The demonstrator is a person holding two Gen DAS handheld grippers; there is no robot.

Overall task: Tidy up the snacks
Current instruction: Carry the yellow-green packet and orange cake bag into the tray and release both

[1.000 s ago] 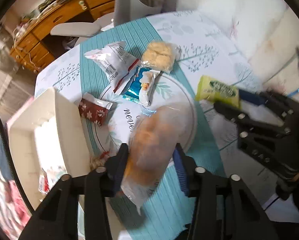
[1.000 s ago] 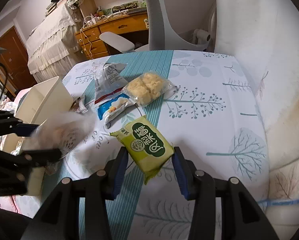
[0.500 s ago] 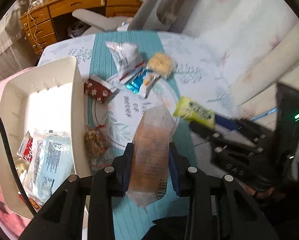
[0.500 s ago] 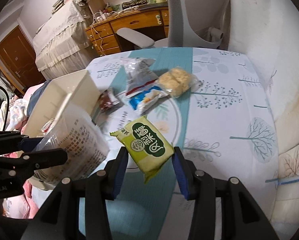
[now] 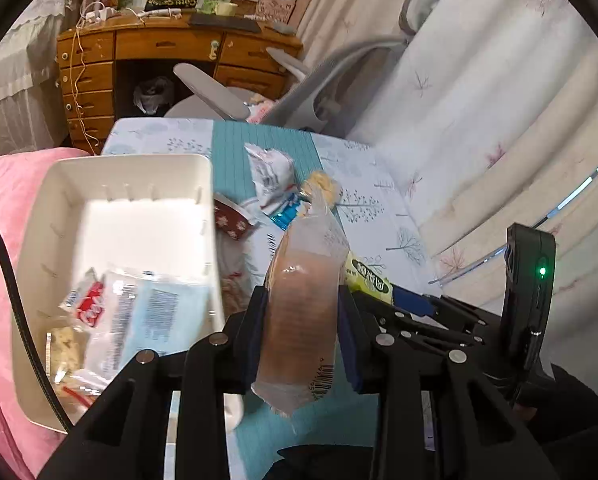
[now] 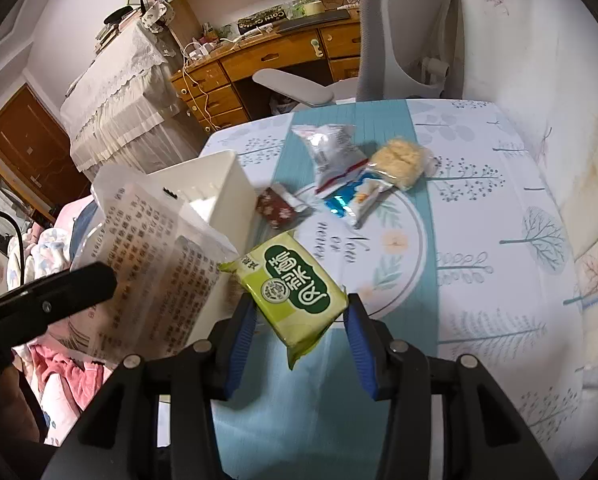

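Note:
My left gripper (image 5: 301,332) is shut on a clear bag of orange-brown snack (image 5: 305,308), held upright above the table just right of the white bin (image 5: 207,184). The bag also shows in the right wrist view (image 6: 151,264). My right gripper (image 6: 299,324) is shut on a green snack packet (image 6: 295,284), held above the table beside the bin (image 6: 227,184). The bin holds several packets (image 5: 139,320). On the table lie a white packet (image 6: 331,152), a yellow crispy snack (image 6: 399,162), a blue packet (image 6: 355,200) and a dark red packet (image 6: 277,206).
The table wears a white cloth with a teal runner (image 6: 419,208). A grey office chair (image 6: 411,40) stands behind the table, a wooden desk (image 6: 267,60) beyond it. Pink bedding (image 5: 3,208) lies left of the bin.
My left gripper has lifted the clear bag off the table and swung it left toward the bin. My right gripper has risen and moved left with the green packet.

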